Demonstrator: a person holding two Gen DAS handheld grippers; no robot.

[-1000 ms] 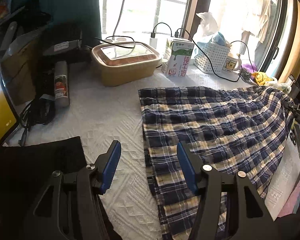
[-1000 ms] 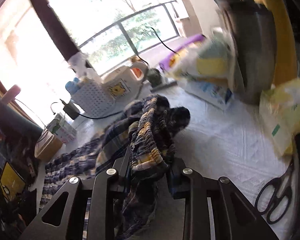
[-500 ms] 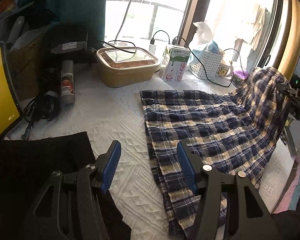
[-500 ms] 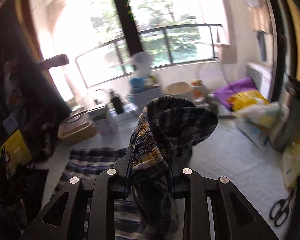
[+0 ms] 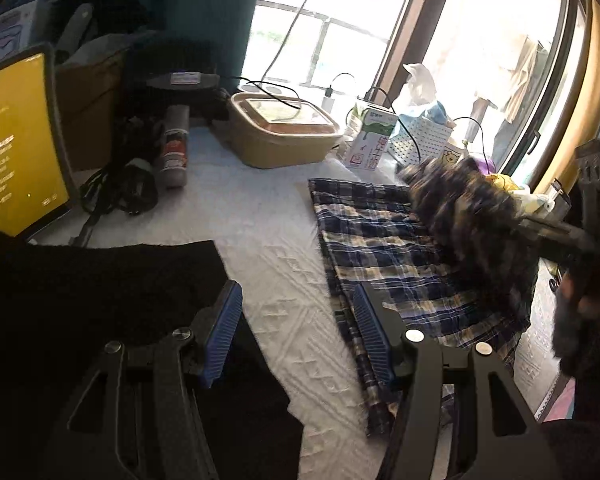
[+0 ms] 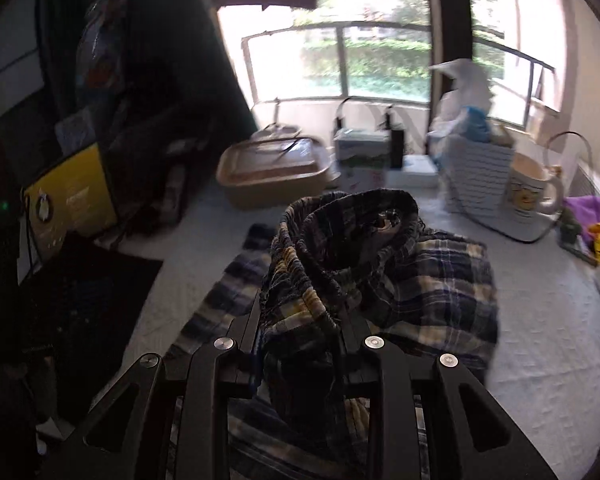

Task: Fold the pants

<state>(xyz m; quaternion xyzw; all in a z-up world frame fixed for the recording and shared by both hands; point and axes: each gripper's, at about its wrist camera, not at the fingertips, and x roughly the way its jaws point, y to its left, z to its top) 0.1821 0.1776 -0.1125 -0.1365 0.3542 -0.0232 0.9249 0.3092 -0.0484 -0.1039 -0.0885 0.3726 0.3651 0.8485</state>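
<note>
Blue, white and yellow plaid pants (image 5: 384, 248) lie on the white textured cloth (image 5: 276, 248). My right gripper (image 6: 298, 320) is shut on their bunched elastic waistband (image 6: 300, 276) and holds it lifted above the leg part, folded over toward the left. From the left wrist view the lifted part (image 5: 472, 216) is blurred, with the right gripper's arm behind it. My left gripper (image 5: 296, 328) is open and empty, low over the cloth at the pants' left edge.
A black garment (image 5: 100, 292) lies at the near left. A yellow-lit tablet (image 5: 16, 152) stands at left. A tan lidded box (image 5: 284, 136), milk carton (image 5: 370, 144), white basket (image 6: 476, 184), mug (image 6: 530, 192) and cables line the back by the window.
My right gripper has carried the waistband up and leftward over the legs, folding the pants. My left gripper has drawn back slightly and stays open.
</note>
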